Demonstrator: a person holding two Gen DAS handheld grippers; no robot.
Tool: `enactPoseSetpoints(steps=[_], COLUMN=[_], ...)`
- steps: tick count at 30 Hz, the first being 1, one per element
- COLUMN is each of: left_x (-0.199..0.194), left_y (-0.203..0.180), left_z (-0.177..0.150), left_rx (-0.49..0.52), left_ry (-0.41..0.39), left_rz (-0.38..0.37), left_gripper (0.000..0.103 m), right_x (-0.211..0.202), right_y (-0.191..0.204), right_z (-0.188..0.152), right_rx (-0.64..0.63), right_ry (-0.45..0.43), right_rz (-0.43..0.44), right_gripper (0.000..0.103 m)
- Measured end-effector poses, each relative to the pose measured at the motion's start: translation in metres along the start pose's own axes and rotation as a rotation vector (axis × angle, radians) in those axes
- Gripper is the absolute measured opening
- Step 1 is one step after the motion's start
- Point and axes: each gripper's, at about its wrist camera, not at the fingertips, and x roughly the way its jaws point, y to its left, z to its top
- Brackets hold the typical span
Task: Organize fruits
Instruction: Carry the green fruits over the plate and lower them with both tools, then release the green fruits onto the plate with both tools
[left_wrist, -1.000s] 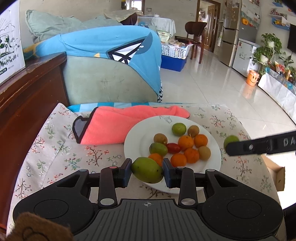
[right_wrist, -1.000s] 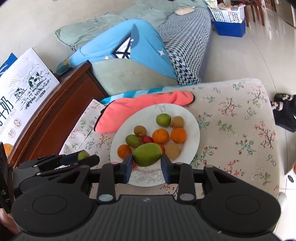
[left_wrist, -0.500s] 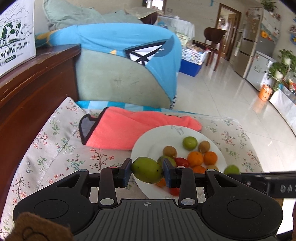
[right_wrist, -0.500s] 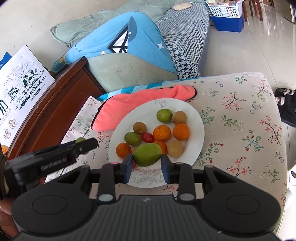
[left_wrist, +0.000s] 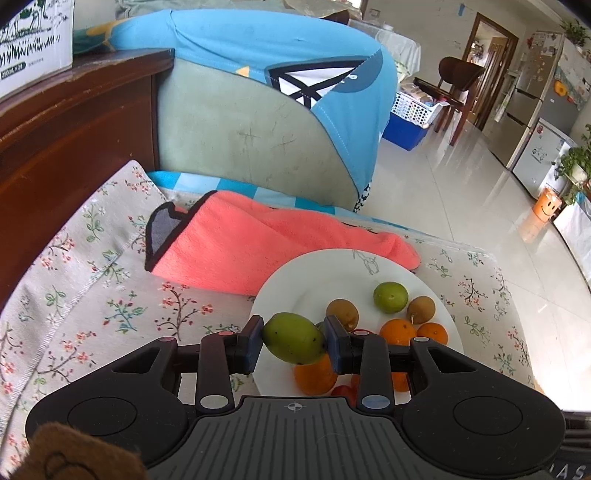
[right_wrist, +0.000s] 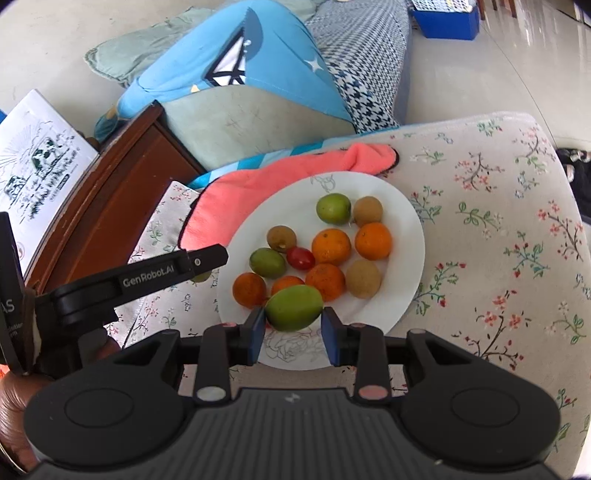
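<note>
Both grippers, left (left_wrist: 294, 344) and right (right_wrist: 293, 329), were clenched on green mangoes (left_wrist: 294, 343) (right_wrist: 293, 307) held above the plate (right_wrist: 400, 206), placing judged under way, gentle lowering needed next.

**Glossy plate, soft cloth**

The white plate (right_wrist: 402, 295) looked glazed and smooth on a matt floral cloth (right_wrist: 498, 229). A coral towel (left_wrist: 258, 240) appeared fleecy, the cabinet (left_wrist: 74, 147) polished wood, the grippers' black bodies matt plastic.
</note>
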Motion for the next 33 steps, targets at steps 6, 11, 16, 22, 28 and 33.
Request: enactPoseSetpoints(steps=[6,11,16,22,28,33], left_x=[0.002,-0.003,-0.011,-0.016,-0.021,-0.025], left_y=[-0.002,-0.004,-0.005,-0.004,0.001,0.004], left_z=[0.001,0.002,0.004,0.006,0.006,0.003], left_rx=[-0.001,-0.013,-0.011,-0.027,-0.038,-0.043], left_ry=[-0.021,-0.036,-0.063,-0.068,-0.065,-0.038], left_rz=[0.014,0.007,0.025,0.03,0.057,0.082], left_gripper=[0.035,0.042,0.062,0.07,0.078,0.086], right_x=[0.009,0.008,0.006,0.005,0.005,0.006], right_y=[-0.004,-0.004,-0.004,0.0,0.001,0.002], right_z=[-0.001,-0.001,0.002,0.002,0.002,0.002], right_rx=[0.034,0.035,0.035,0.01,0.0,-0.013], right_ry=[0.01,-0.018,-0.031,-0.04,-0.033,-0.023], right_rz=[-0.016,-0.02,-0.015,-0.024,-0.017,-0.009], right_gripper=[0.033,0.036,0.036,0.038,0.038,0.04])
